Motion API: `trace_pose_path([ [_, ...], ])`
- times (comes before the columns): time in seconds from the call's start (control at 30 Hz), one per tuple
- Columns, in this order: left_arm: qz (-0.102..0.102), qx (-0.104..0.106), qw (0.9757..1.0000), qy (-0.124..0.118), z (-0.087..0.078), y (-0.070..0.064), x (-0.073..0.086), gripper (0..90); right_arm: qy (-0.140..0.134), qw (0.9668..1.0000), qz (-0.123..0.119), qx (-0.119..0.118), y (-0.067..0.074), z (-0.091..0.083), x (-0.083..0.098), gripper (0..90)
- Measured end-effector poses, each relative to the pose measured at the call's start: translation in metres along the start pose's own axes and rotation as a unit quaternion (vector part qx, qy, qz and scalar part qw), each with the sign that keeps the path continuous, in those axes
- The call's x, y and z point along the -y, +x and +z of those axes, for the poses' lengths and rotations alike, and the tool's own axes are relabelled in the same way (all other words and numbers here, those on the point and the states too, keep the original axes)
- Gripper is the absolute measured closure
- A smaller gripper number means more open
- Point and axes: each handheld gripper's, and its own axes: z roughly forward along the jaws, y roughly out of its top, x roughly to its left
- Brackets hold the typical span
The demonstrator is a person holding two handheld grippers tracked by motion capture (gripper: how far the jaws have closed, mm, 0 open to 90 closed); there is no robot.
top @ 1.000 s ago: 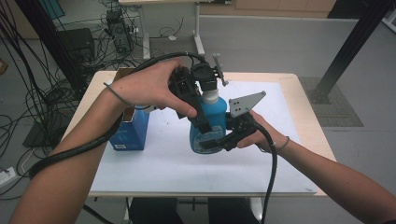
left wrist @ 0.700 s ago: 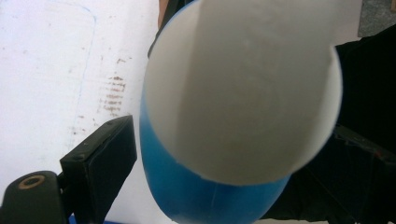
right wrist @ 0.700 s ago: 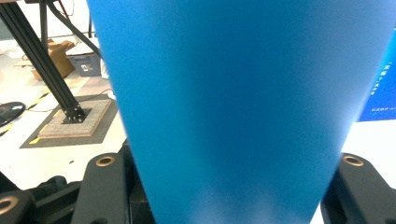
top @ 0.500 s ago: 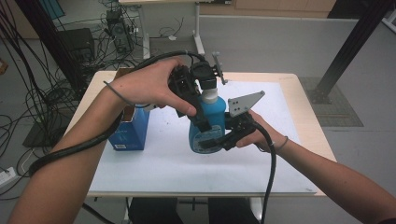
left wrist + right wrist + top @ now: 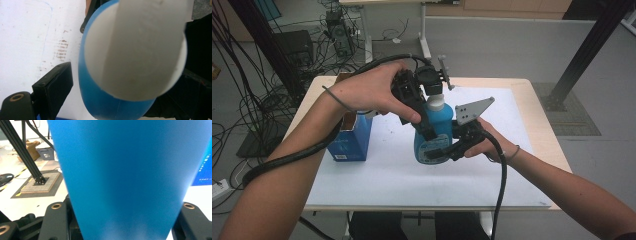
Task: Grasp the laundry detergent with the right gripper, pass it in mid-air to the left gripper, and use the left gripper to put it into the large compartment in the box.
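Roughly, left to right across the table:
Blue box (image 5: 351, 141): stands upright at the left on the white sheet (image 5: 377, 180), apart from the work; leave it be.
Left gripper (image 5: 428, 111): comes down from above at the bottle's top; in the left gripper view its jaws stand spread, one black pad (image 5: 53, 86) clear of the bottle's side, so nothing is pinched.
White cap (image 5: 136, 47): sits on the neck, close under the left gripper; judged the thing to grip next.
Blue bottle (image 5: 432, 135): upright at the middle of the table, just right of the box.
Right gripper (image 5: 447, 150): clamped on the bottle's lower body from the right, jaws either side in the right gripper view (image 5: 125, 177).
Doing it well: likely keep the right clamp firm and the bottle upright, centre the spread jaws around the cap, then close squarely before twisting, so the bottle neither tips nor slips.
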Motion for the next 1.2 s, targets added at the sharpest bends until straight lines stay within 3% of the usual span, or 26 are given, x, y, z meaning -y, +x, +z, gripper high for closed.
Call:
trace_pose_path([
  [0.43, 0.002, 0.006, 0.9999, 0.011, 0.001, -0.003, -0.008, 11.5, -0.001, 1.0, -0.007, -0.002, 0.001, 0.003, -0.005, 40.2],
  [0.97, -0.012, 0.005, 0.9999, 0.011, 0.002, -0.001, -0.012, 36.3, 0.001, 0.9999, -0.011, -0.001, 0.002, 0.004, -0.006, 40.2],
  [1.2, -0.014, 0.006, 0.9998, 0.016, 0.001, -0.001, -0.013, 36.7, -0.001, 0.9999, -0.01, -0.002, 0.002, 0.004, -0.007, 40.2],
])
